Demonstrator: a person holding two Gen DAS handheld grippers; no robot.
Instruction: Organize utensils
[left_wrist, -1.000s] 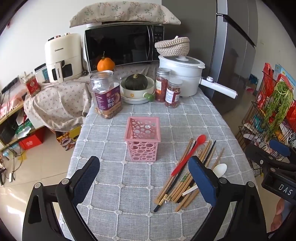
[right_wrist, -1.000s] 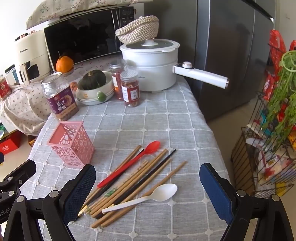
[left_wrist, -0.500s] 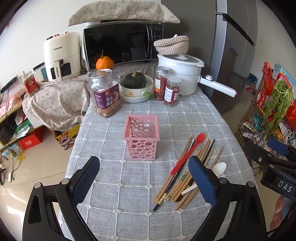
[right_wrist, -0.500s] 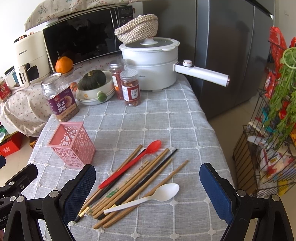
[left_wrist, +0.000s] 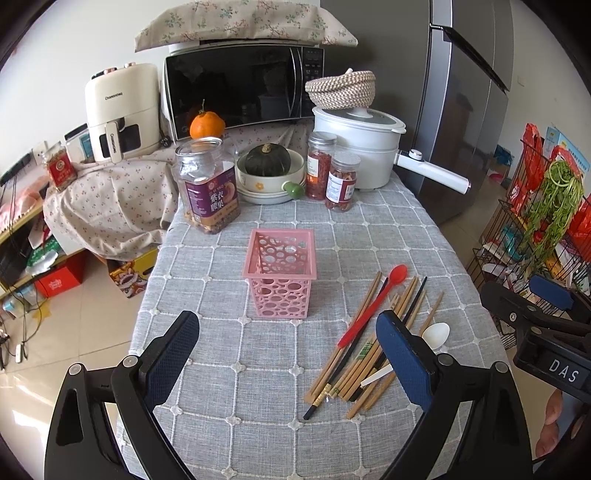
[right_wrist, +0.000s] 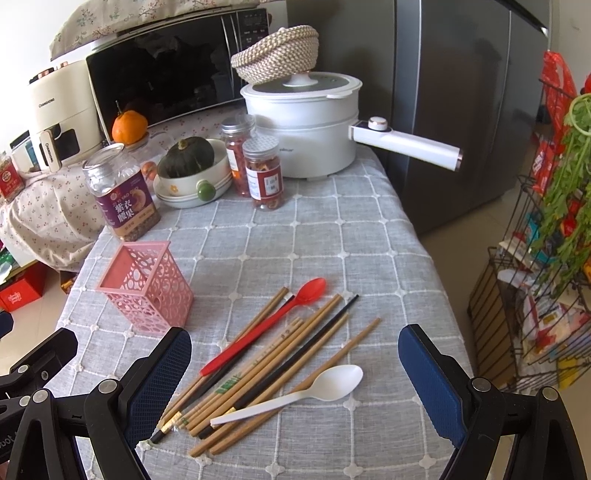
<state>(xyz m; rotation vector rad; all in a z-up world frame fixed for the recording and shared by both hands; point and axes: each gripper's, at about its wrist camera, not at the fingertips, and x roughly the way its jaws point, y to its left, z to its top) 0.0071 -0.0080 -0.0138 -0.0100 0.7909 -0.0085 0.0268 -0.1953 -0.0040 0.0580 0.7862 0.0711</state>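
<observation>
Nothing sorted yet. Pink basket (left_wrist: 279, 272) upright on worktop (left_wrist: 236, 373), looks empty. Chopsticks (right_wrist: 273, 363), red spoon (right_wrist: 269, 325), white spoon (right_wrist: 295, 393) lie loose beside it. My left claw (left_wrist: 288, 360) and right claw (right_wrist: 295, 384) both spread, holding nothing.

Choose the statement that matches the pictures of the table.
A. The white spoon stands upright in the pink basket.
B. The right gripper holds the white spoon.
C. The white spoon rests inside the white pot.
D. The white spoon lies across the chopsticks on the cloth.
D: the white spoon lies flat on top of the chopsticks on the checked tablecloth, while the pink basket holds nothing and the right gripper is open and holds nothing.
</observation>
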